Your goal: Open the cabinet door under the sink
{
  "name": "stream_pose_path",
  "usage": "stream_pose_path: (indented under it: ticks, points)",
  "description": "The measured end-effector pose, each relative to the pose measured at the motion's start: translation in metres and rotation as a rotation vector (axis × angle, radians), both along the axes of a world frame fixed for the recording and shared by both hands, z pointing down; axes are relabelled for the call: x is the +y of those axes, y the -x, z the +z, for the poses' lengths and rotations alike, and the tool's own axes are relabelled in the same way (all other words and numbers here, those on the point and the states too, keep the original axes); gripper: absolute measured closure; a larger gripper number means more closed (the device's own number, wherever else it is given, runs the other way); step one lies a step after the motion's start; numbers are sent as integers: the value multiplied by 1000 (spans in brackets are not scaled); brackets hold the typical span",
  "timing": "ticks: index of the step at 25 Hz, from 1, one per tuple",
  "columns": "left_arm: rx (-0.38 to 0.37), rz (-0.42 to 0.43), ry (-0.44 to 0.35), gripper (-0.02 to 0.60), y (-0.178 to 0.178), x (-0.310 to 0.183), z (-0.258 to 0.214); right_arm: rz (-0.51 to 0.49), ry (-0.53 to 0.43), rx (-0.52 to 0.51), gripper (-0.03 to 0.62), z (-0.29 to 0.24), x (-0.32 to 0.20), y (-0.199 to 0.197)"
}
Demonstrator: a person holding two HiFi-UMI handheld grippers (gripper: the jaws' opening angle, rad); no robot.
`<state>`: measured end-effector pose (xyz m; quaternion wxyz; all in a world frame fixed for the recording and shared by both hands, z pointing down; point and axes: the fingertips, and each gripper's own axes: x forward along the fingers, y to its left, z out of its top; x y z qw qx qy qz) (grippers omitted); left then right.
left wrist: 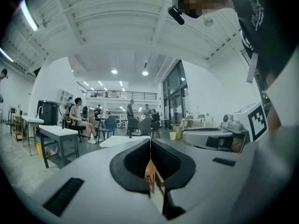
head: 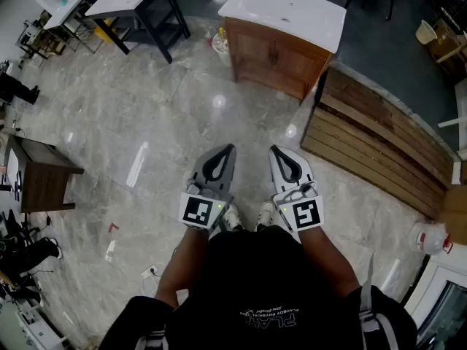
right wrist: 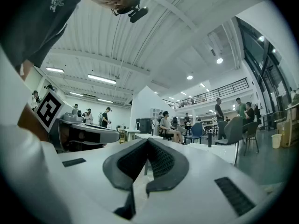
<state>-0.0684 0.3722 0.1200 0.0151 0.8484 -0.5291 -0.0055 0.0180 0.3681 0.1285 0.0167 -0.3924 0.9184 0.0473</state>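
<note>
Plainly, we stand well apart from the closed cabinet (head: pixel 273 57), holding nothing.
Over the marble floor (head: pixel 146 122) we hold our left hand-held gripper (head: pixel 228 150) level, its jaws pressed together on nothing. Just beside it, our right hand-held gripper (head: pixel 276 152) is also level, with its jaws pressed together and empty. Ahead of both, the wooden cabinet door (head: pixel 284 60) under the white sink (head: pixel 284 9) is shut, and wooden planks (head: pixel 372 141) lie on the floor to its right.
</note>
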Motion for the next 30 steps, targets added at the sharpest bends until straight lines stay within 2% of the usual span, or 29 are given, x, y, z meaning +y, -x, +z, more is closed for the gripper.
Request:
stream_pose_path:
  ticks: [3, 11, 15, 19, 22, 27, 30]
  points:
    - [-3, 9, 0, 560, 7, 5, -2, 2, -6, -19, 571, -11, 3, 13]
    - [7, 36, -4, 559, 32, 20, 2, 3, -8, 17, 571, -7, 16, 42]
    - [9, 68, 5, 559, 46, 23, 8, 35, -15, -27, 571, -13, 21, 58]
    - [30, 73, 7, 559, 63, 18, 16, 33, -18, 23, 571, -7, 24, 73]
    - [29, 87, 14, 558, 68, 17, 20, 62, -30, 15, 571, -12, 26, 75]
    - [32, 101, 16, 559, 72, 10, 21, 105, 9, 76, 571, 2, 18, 68]
    - [17, 114, 34, 560, 70, 0, 29, 120, 21, 68, 571, 10, 6, 65]
